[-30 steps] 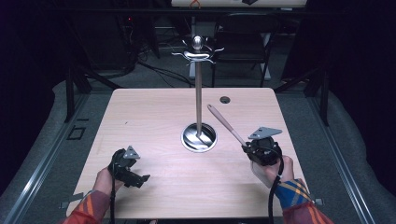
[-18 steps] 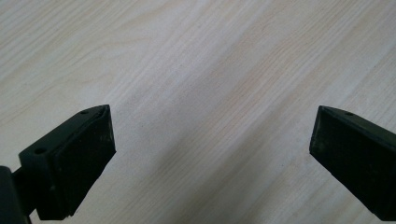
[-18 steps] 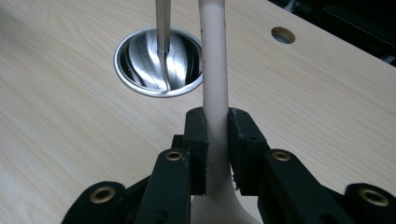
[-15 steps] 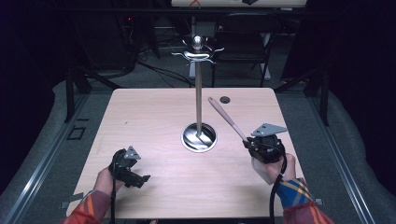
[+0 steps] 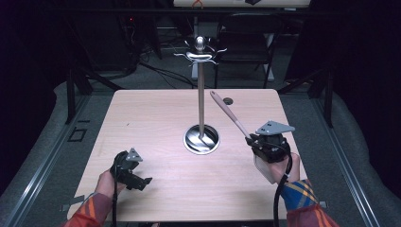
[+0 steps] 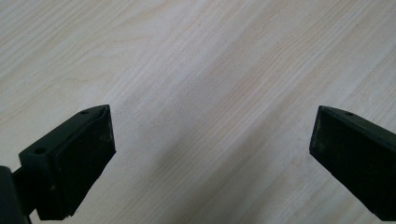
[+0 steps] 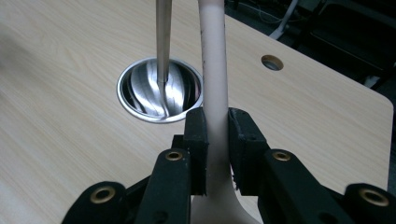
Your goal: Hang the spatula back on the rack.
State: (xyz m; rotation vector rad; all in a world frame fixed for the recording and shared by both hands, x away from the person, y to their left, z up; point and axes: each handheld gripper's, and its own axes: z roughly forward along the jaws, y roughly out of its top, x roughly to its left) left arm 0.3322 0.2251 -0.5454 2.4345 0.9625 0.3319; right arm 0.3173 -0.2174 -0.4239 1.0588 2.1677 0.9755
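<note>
Overhead light falls on the table (image 5: 156, 118); surroundings are near black. The stand's polished base (image 7: 161, 91) carries streaked glare. Soft shadows trail the black jaws in the left gripper view (mildly soft focus). Far background blurred.

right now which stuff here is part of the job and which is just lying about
In the job:
- pink-handled utensil, clamped in the right gripper
- metal hook stand

Lying about:
- left gripper, open over bare table
- chair behind the table
</note>
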